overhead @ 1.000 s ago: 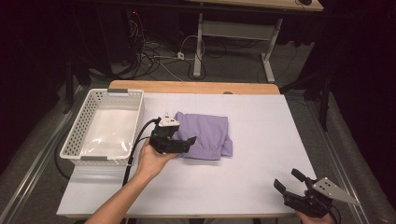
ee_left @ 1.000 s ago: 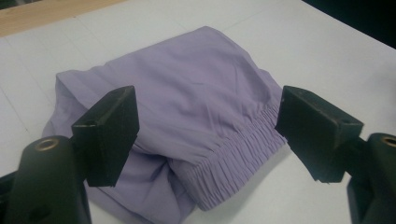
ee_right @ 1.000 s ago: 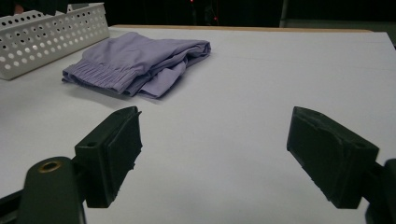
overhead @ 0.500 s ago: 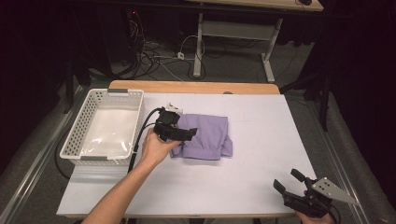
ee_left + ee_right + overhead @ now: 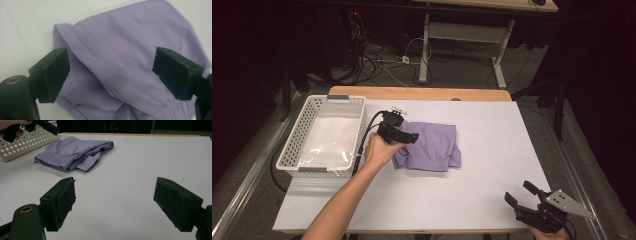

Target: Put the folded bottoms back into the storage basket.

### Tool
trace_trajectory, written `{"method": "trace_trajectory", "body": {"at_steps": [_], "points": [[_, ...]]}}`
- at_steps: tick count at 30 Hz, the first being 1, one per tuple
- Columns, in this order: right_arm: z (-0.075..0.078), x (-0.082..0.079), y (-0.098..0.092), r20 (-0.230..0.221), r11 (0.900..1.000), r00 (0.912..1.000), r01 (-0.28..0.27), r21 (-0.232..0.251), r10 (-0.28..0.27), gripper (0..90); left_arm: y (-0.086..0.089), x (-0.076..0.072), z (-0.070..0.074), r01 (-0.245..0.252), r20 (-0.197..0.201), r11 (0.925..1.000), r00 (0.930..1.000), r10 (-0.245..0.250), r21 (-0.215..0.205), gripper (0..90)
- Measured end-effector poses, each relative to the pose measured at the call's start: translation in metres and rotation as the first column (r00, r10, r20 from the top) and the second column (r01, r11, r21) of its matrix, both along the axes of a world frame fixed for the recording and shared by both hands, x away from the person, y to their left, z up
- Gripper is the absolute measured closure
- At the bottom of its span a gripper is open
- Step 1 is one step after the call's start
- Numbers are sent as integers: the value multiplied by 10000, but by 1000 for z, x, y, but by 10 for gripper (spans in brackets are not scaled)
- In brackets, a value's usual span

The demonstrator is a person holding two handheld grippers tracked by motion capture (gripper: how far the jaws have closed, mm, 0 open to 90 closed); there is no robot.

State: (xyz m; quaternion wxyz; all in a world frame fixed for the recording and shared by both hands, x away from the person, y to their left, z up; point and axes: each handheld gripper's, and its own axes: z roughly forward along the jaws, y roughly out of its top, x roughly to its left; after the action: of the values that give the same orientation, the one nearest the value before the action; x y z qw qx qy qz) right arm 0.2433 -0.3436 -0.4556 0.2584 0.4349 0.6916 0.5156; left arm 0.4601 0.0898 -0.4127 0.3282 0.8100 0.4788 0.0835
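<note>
The left gripper has slid rightward from beside the basket to hang over the left edge of the folded purple garment, and its fingers have just been opening; they now stand wide with cloth beneath, not pinched. The garment lies mid-counter, right of the basket. A grab looks imminent. The right gripper waits at the near right corner, fingers wide.

Bare table lies open right of and in front of the folded cloth; the white basket walls off its left side.
</note>
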Motion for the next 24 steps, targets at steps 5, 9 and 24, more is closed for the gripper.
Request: {"method": "trace_trajectory", "body": {"at_steps": [5,9,24], "points": [[0,0,0,-17,10000,10000,9,42,-9,181,-1,12,-7,-295,-427,9994,9986,303,202,133],[0,0,0,-27,10000,10000,16,52,-16,181,-2,21,-14,-457,-804,9985,9956,480,296,87],[-1,1,0,-38,10000,10000,-29,-21,29,181,3,40,-42,-1046,-1831,9866,9749,1267,1255,84]]}}
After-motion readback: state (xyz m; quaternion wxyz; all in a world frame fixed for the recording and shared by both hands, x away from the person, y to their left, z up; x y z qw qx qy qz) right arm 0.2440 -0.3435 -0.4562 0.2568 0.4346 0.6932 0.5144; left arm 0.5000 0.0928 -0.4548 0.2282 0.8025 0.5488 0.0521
